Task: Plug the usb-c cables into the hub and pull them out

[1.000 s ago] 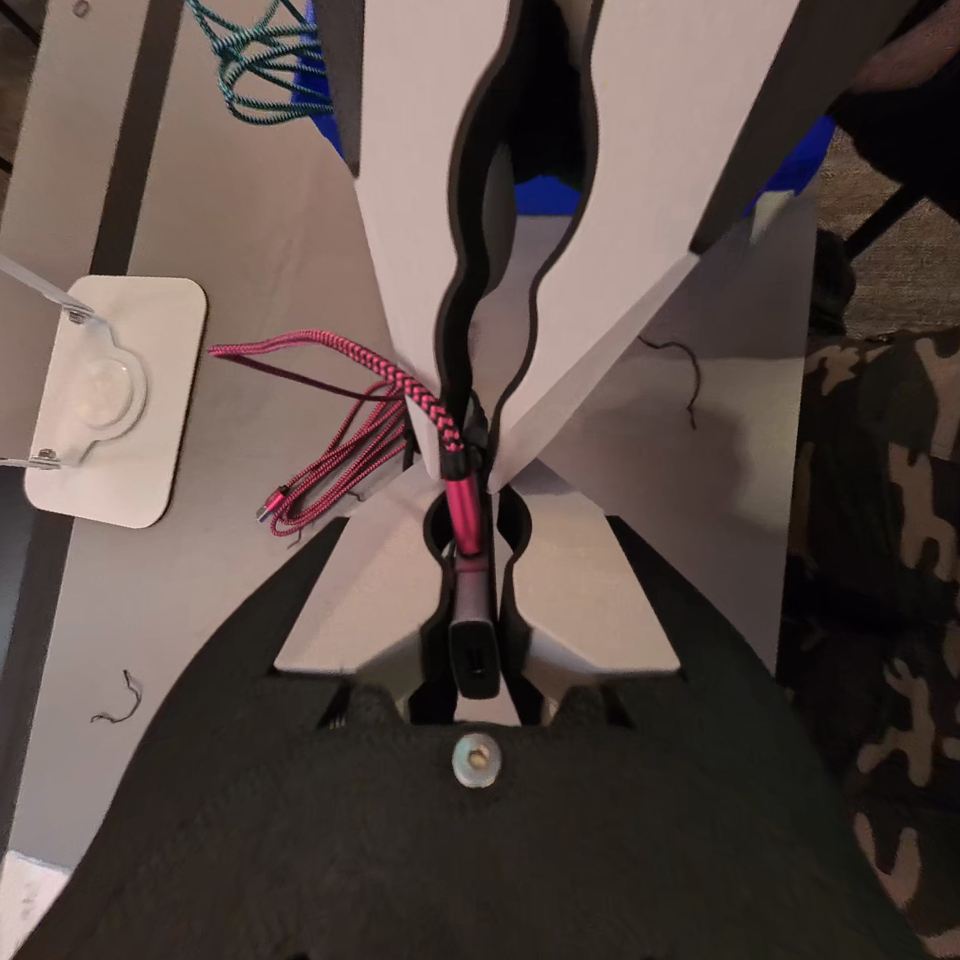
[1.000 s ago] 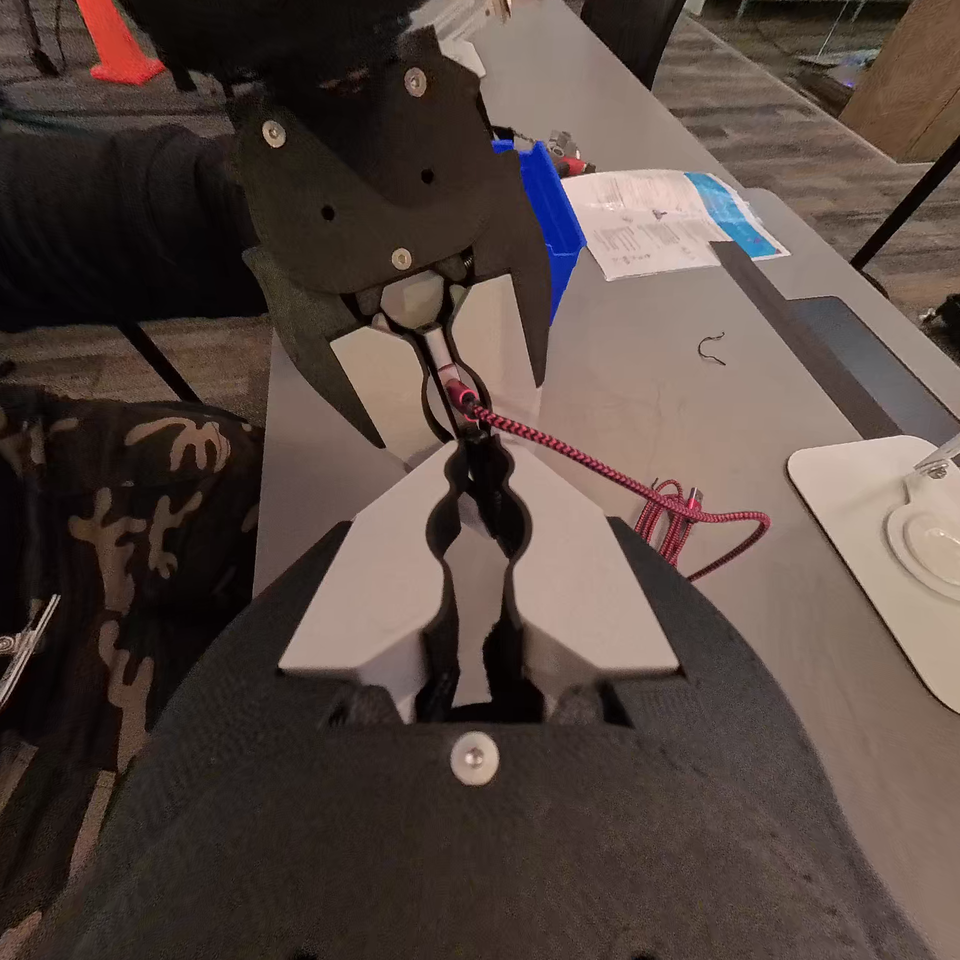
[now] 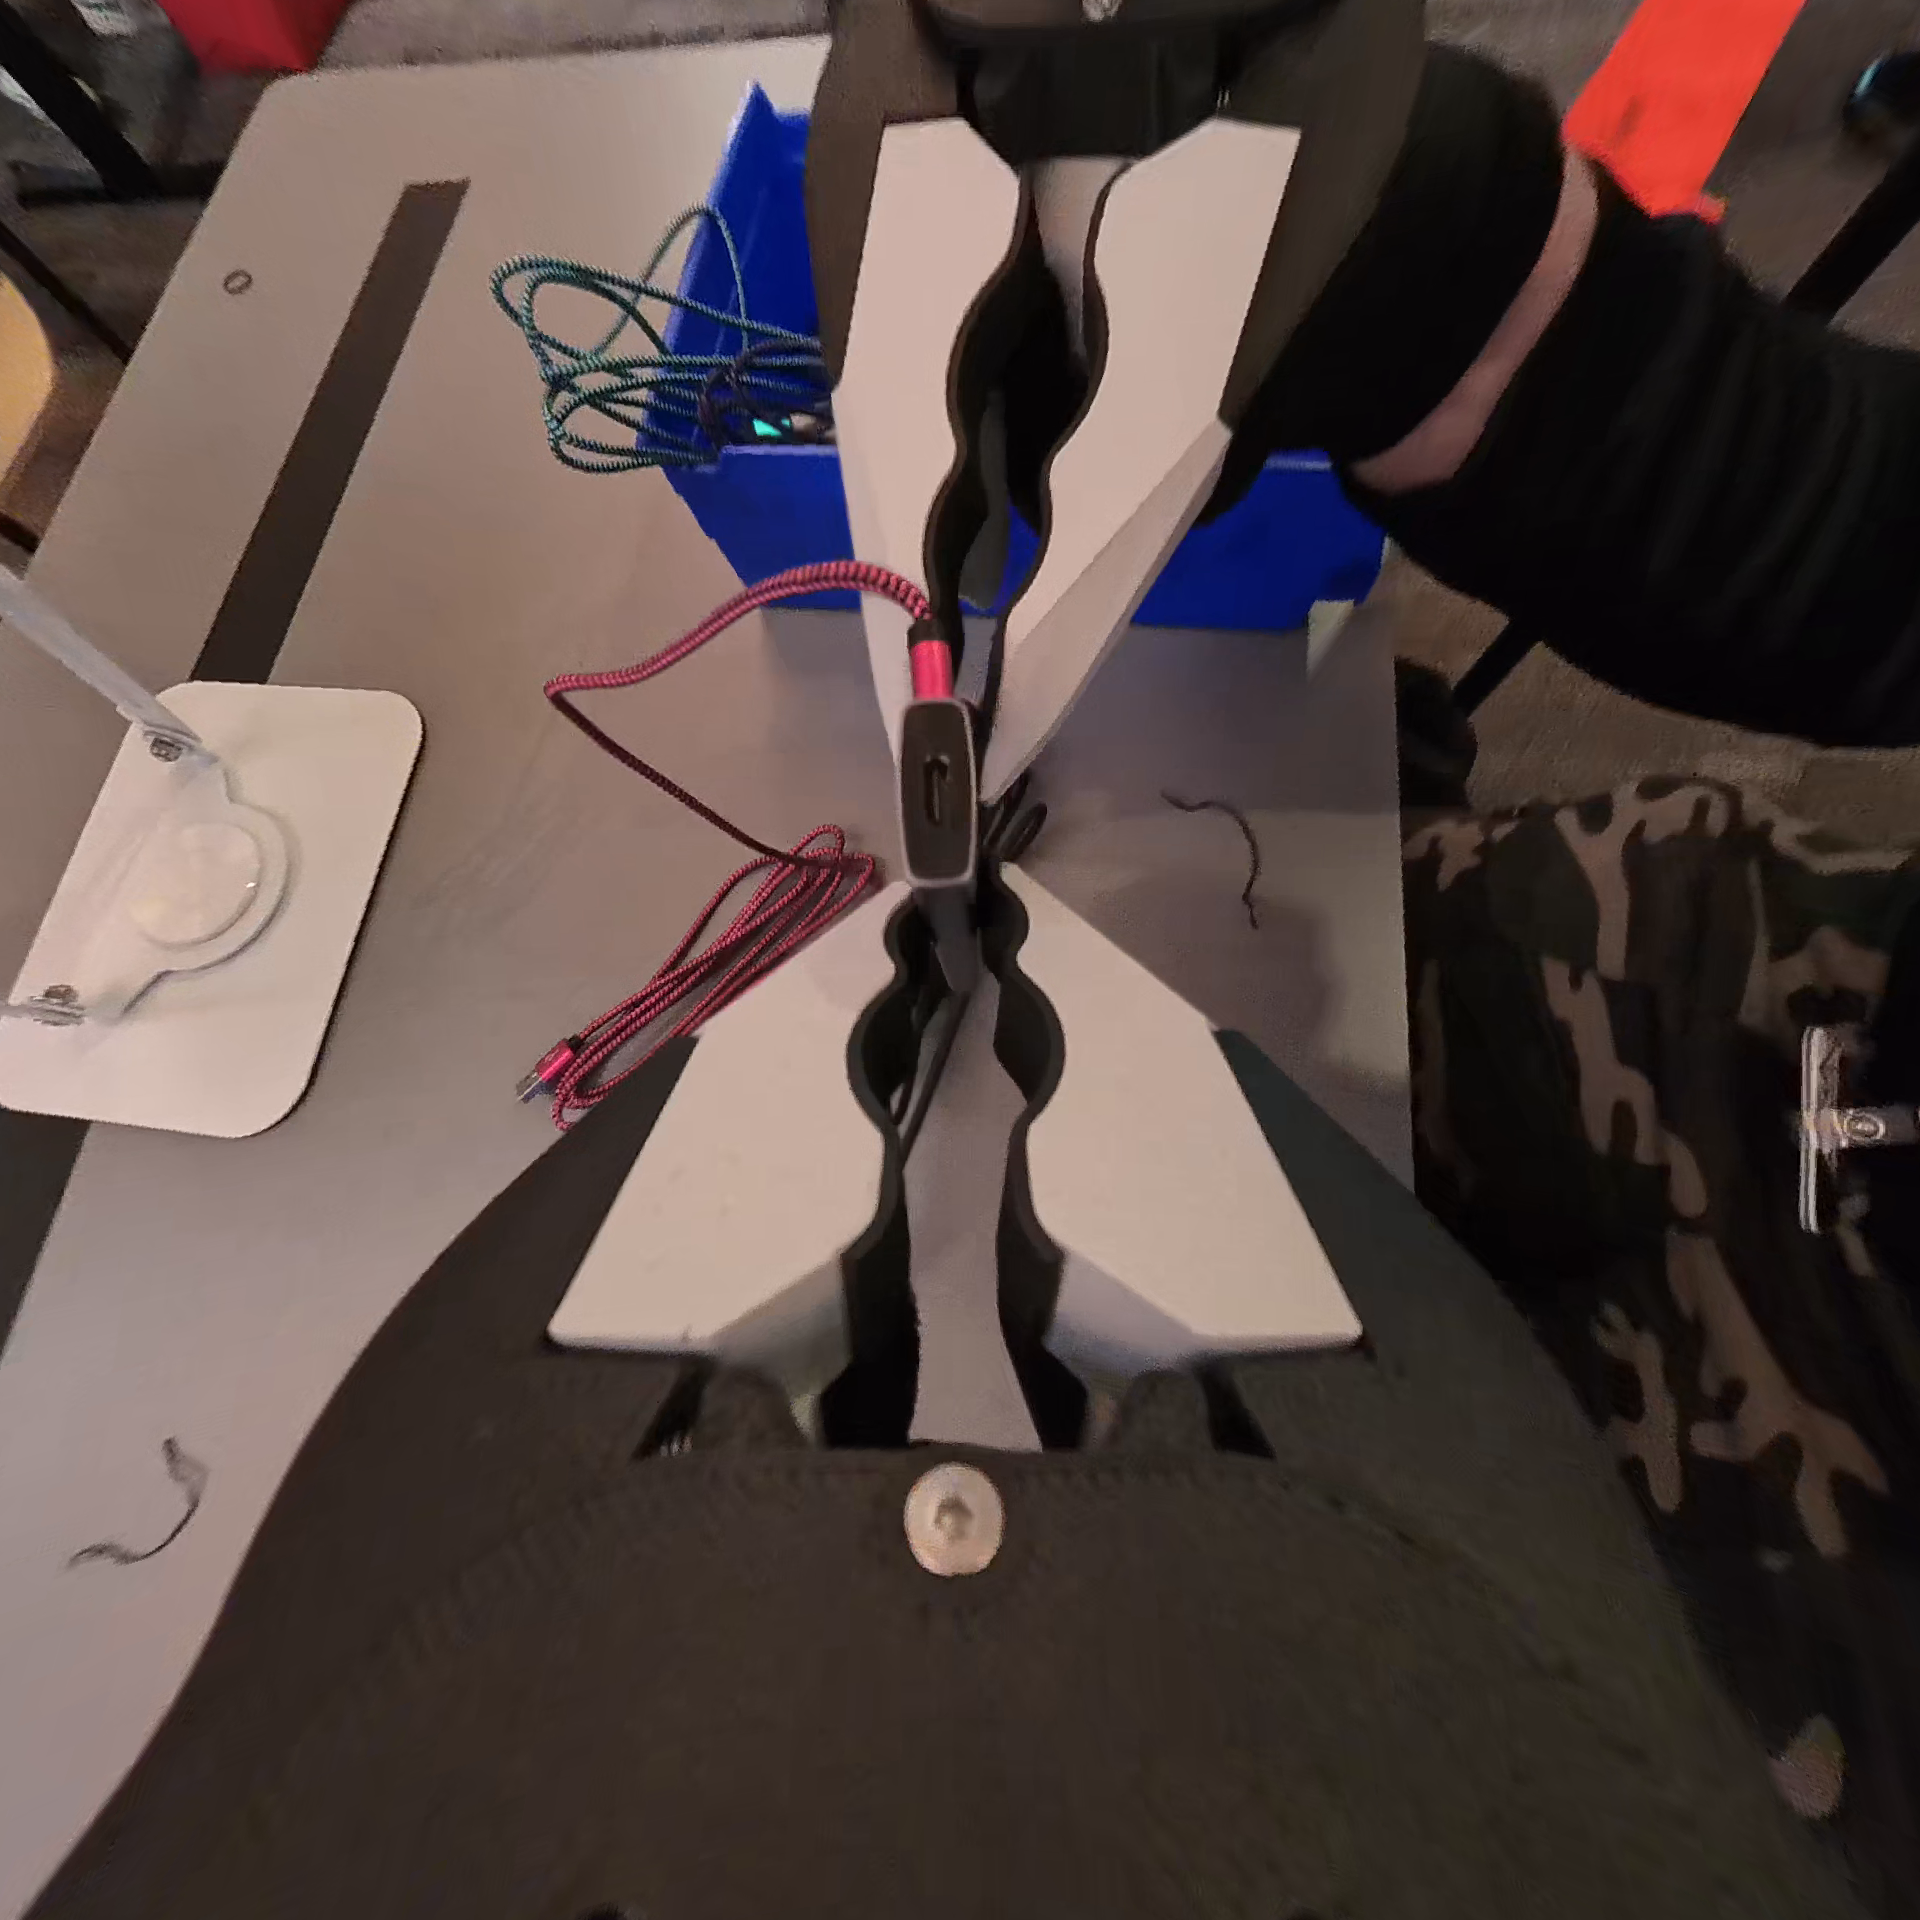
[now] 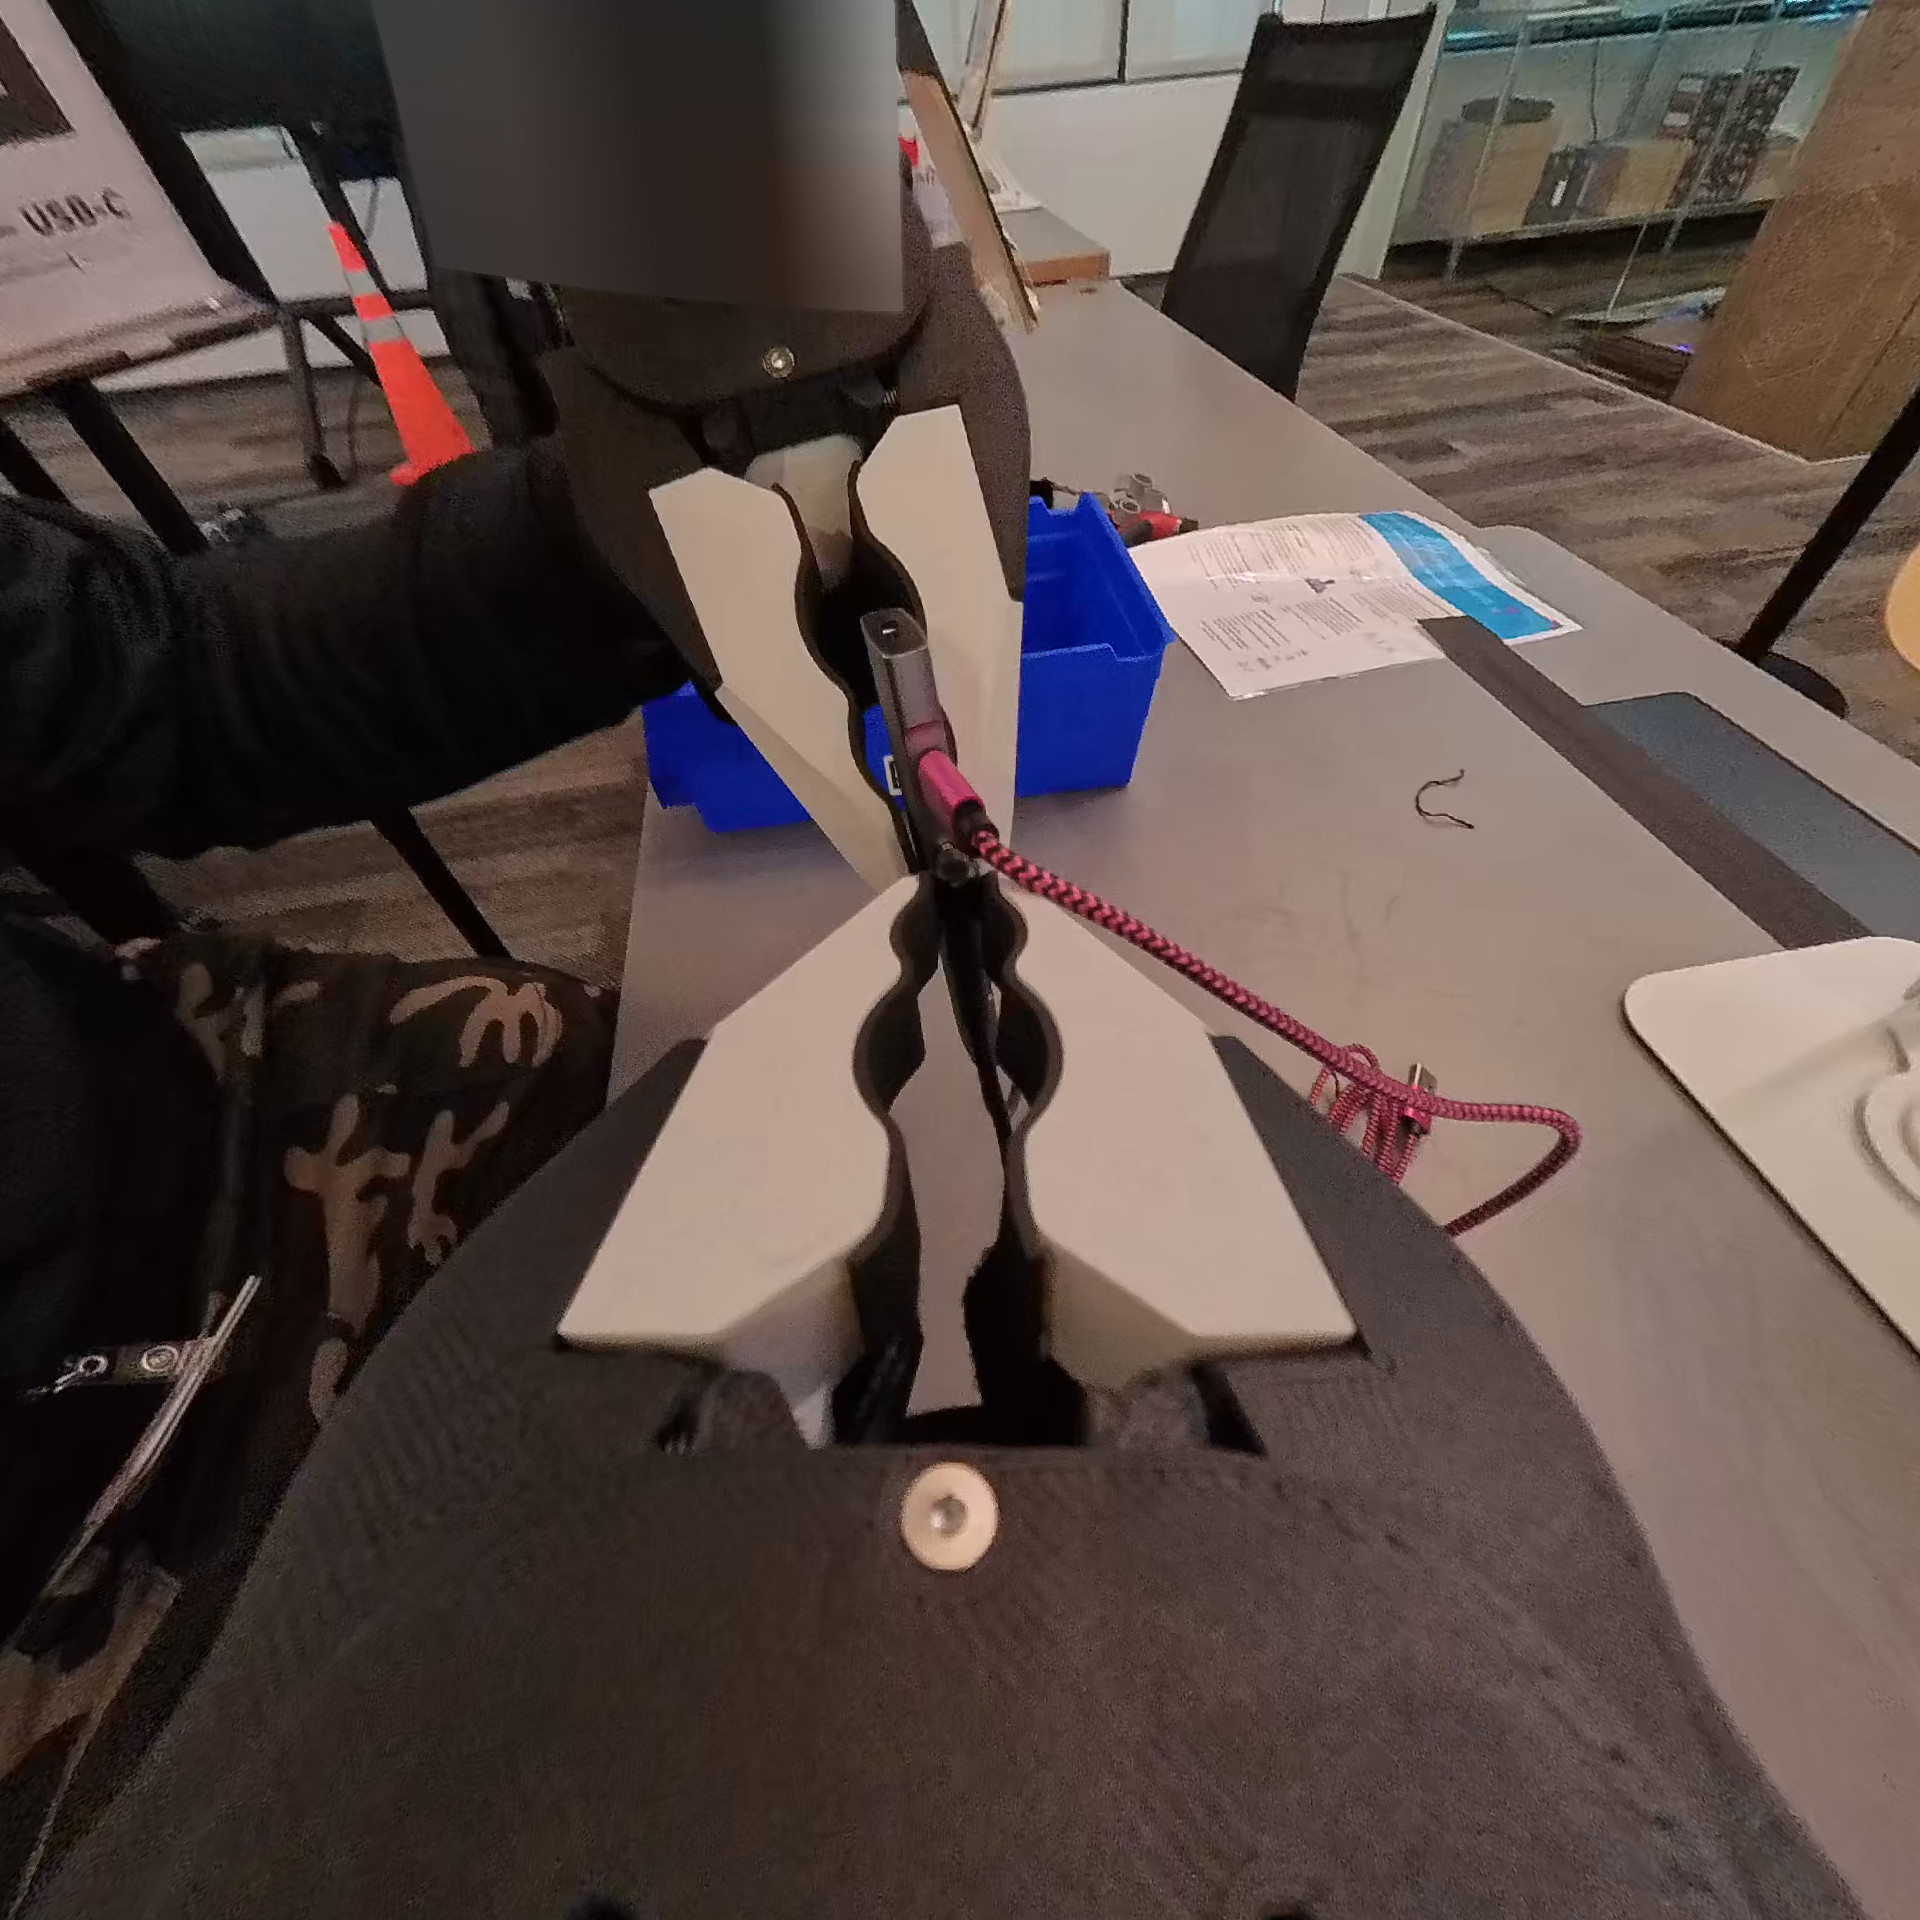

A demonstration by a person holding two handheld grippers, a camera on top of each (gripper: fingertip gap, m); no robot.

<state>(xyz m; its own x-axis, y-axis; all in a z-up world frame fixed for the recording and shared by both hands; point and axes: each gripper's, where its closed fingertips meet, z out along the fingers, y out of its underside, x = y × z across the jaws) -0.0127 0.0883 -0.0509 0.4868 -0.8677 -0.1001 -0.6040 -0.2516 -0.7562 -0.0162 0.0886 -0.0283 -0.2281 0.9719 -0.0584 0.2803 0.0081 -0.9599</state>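
Red cable [image 4: 1132, 935] plugged in hub [image 3: 938, 805]. Left gripper [image 3: 961, 935] fingers clamped on hub; right gripper [image 4: 961, 894] fingers clamped on cable by plug. Next, likely: straight pull-out.

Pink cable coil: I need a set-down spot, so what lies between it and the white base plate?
Nothing; bare grey table separates pink cable and white base plate, per the left wrist view.

Left gripper [image 3: 961, 935] pinched, right gripper [image 4: 961, 894] pinched, tips meeting
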